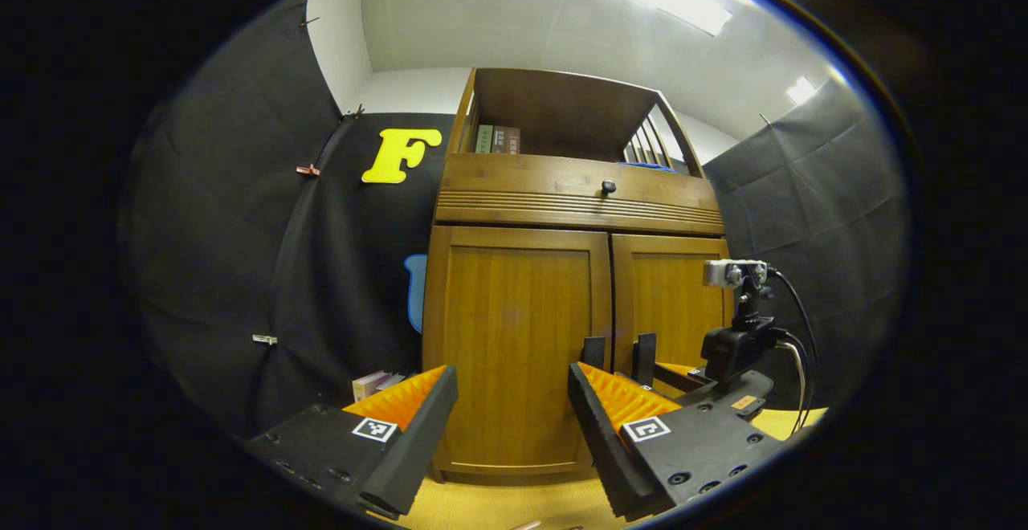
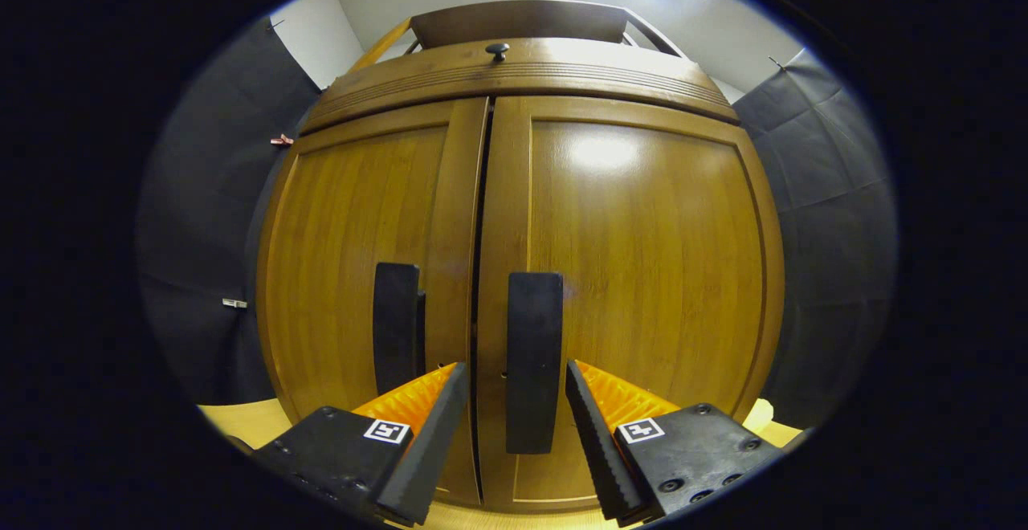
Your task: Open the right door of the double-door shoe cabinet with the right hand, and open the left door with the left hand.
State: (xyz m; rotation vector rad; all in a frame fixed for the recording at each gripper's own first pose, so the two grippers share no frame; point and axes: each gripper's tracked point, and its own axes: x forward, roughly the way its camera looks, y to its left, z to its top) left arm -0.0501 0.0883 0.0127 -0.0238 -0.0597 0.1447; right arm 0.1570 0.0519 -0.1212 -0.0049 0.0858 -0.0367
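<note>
With your right gripper (image 2: pixel 510 401) spread around the right handle (image 2: pixel 533 353), close squarely on it, then swing the right door (image 2: pixel 642 273) out on its hinge arc

Left tool (image 1: pixel 512 401) open, fingers wide apart, hanging back from the shoe cabinet (image 1: pixel 578 193). Both doors shut: left door (image 1: pixel 514 329), right door (image 1: pixel 671 297). Right tool (image 1: pixel 622 357) up close at the door handles (image 1: pixel 594 351). Drawer knob (image 1: pixel 608 187) above, books (image 1: pixel 498 140) on the top shelf.
</note>
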